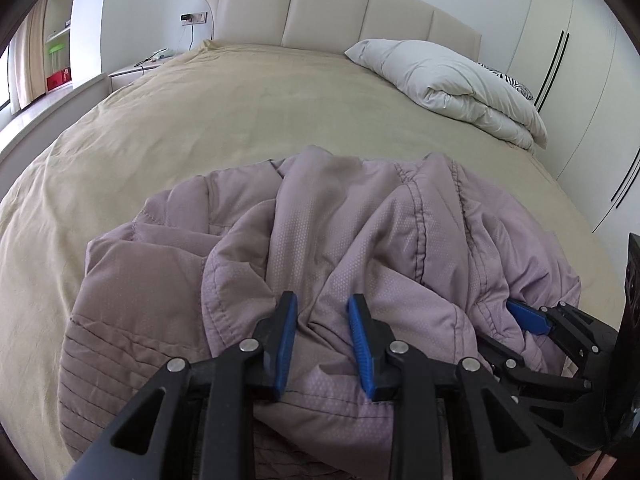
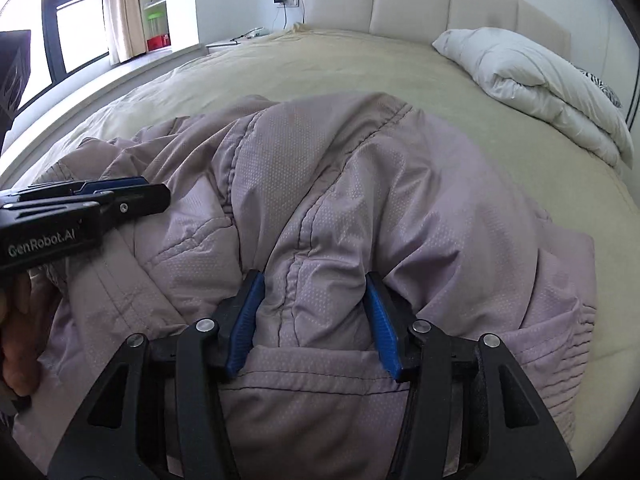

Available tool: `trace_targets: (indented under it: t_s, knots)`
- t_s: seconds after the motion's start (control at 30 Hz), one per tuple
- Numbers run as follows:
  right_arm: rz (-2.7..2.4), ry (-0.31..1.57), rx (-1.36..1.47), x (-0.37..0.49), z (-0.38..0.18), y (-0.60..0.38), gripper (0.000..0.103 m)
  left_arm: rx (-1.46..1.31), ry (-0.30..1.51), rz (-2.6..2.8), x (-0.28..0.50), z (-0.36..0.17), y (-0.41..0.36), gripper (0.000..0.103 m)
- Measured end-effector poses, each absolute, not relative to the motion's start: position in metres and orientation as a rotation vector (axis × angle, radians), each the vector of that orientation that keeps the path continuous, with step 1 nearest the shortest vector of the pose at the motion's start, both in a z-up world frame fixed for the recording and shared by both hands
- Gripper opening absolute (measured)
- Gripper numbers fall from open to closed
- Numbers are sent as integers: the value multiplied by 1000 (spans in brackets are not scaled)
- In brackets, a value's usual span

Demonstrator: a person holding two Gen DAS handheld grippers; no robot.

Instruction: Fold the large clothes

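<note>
A mauve padded jacket (image 1: 320,240) lies crumpled at the near side of the bed (image 1: 240,112); it also fills the right wrist view (image 2: 360,184). My left gripper (image 1: 322,304) is open, its blue pads pressed into a fold of the jacket with cloth between them. My right gripper (image 2: 314,284) is open wider, with a bunched ridge of the jacket between its pads. The right gripper also shows at the right edge of the left wrist view (image 1: 532,316), and the left gripper shows at the left of the right wrist view (image 2: 120,196).
The bed has a tan cover (image 2: 320,64). A folded white duvet (image 1: 452,84) lies at the far right by the beige headboard (image 1: 340,16). A nightstand (image 1: 136,68) and window sill stand left. White wardrobes (image 1: 580,80) stand right.
</note>
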State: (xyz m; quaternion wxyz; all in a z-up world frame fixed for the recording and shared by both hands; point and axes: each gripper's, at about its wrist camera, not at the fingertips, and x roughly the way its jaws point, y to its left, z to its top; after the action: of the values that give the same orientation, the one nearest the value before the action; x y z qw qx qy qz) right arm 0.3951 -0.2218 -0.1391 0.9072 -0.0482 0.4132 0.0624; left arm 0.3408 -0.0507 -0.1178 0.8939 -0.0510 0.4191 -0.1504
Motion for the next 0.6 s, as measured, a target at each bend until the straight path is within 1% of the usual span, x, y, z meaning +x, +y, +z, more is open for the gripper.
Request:
trace_targets:
  t_s: [0.1,0.23,0.33,0.43,0.53,0.57,0.6]
  knots:
    - [143,890,-47,401,-120,-230,50,-138,858,-340,341,-120,-43,31]
    - [105,754,27,416,-68,-250,50,-137,847,-344,345,-126,-46,30]
    - [96,765,9,456,-55,-250,50,-154,849,-350,349,-131,-45,30]
    - [110,818,20,504,-64,-243,50,-146,836,-360,348,-135,-46,30]
    - [121,977,-24,541,-106,-226,50,-140,829,-365,348,-139,-47,30]
    - [98,980,-72,543,-120,-220,50,-141,828,-366,349,-140,-47,30]
    - [85,940,-96,540,-125,-217,50,-140,827,-366,349,-141,-48,30]
